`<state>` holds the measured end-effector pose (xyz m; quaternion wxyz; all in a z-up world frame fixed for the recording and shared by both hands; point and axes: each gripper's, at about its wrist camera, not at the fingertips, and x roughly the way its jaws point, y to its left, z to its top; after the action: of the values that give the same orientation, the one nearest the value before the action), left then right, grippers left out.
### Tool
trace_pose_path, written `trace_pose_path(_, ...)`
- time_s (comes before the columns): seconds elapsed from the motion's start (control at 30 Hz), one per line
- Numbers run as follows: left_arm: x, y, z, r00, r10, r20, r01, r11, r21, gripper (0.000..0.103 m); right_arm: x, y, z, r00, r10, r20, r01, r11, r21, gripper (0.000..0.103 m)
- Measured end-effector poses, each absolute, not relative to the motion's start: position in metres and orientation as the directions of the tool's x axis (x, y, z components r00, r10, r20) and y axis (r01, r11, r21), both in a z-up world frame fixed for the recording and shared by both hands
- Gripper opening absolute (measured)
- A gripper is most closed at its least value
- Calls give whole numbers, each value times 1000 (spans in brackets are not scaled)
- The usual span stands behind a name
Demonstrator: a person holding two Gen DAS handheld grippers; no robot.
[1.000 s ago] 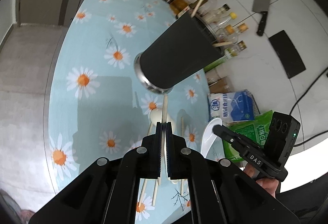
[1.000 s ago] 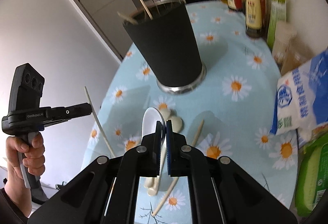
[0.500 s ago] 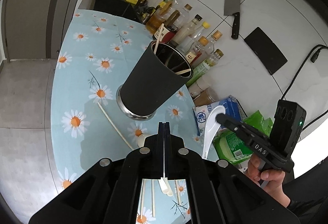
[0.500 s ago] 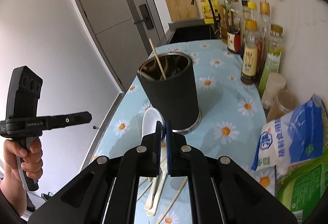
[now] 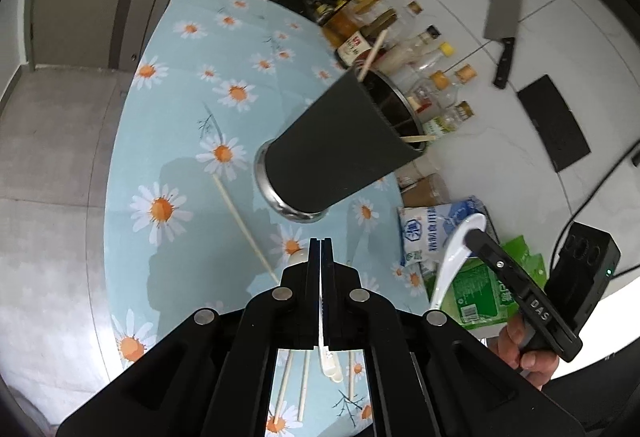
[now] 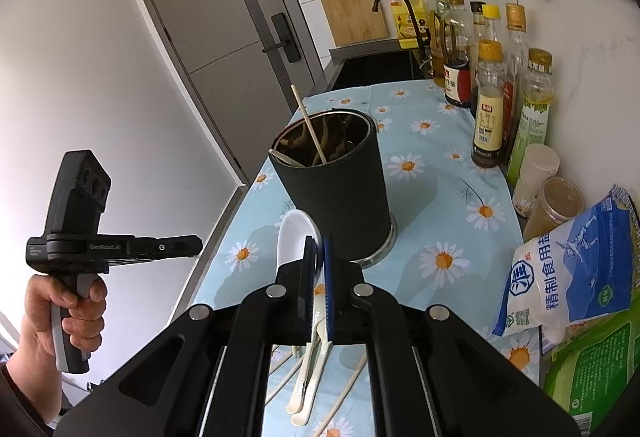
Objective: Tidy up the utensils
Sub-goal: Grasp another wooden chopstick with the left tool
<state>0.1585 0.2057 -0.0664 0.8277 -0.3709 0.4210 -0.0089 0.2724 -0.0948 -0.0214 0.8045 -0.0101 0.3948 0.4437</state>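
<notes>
Now right tool (image 6: 316, 261) grips white spoon (image 6: 294, 237) beside black holder (image 6: 340, 189).

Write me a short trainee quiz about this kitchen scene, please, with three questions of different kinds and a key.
1. True or false: the right hand-held gripper is shut on a white spoon.
2. What sticks up out of the black holder? A) chopsticks B) a fork C) a whisk
3. Fill in: the cleaver hangs on the ____.

Key: 1 true. 2 A. 3 wall.
</notes>
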Motion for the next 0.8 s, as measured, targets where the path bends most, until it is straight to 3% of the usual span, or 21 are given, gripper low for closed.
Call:
trace_pose_path(0.03,159,207,-68,641,-328,-694,-307,719,-623,0,273,-95,-22,291,708,-643,-721,604,338,5)
trace_pose_path(0.13,165,211,-81,616,-346,-708,-342,692,-636,23,274,-97,-25,290,712,-639,-720,602,345,5)
trace_pose_path(0.43,198,217,-128,500,-412,-762,-453,625,-636,23,281,-103,-34,281,714,-641,-695,612,378,5)
trace_pose_path(0.8,236,220,-168,340,-423,-840,-589,600,-541,23,286,-113,-42,274,729,-627,-669,613,420,5)
